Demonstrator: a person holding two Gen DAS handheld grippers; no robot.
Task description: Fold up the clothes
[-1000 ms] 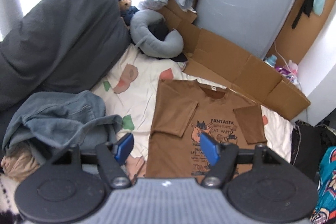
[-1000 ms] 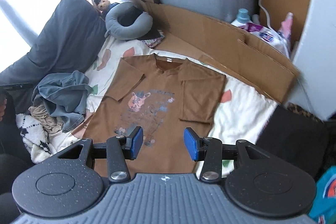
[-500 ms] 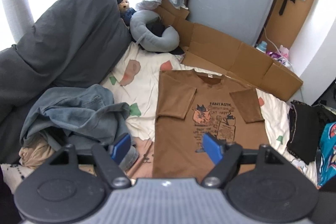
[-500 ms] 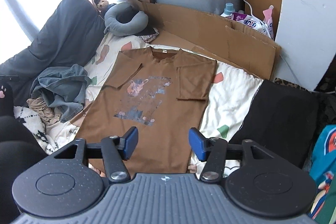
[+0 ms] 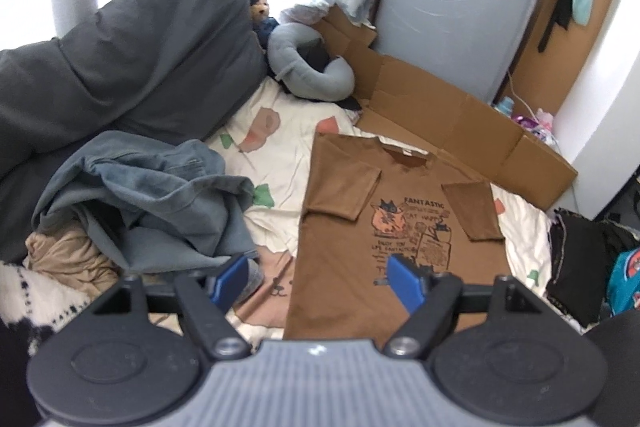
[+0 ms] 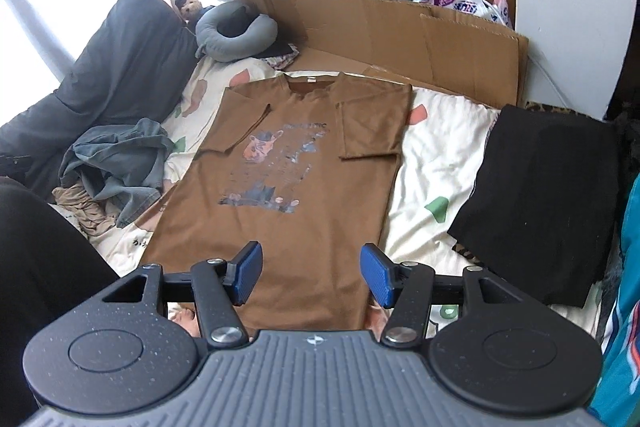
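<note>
Bed [image 6: 440, 131] with patterned sheet carries the brown T-shirt [image 6: 304, 187], spread flat, print up, both sleeves already folded inward. Over the last second both cameras have drawn back toward the hem, which probably sets up the lengthwise fold. Left hand-held gripper [image 5: 318, 281] hangs over the shirt's lower left edge, angled downward, jaws wide and empty. Right hand-held gripper [image 6: 312, 273] straddles the hem, jaws parted, apparently clear of the cloth.

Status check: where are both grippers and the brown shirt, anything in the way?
Left gripper and right gripper open, nothing between fingers. Brown T-shirt flat on bed, both sleeves folded in, hem unfolded. Grey clothes pile left of shirt, apart from it.
</note>
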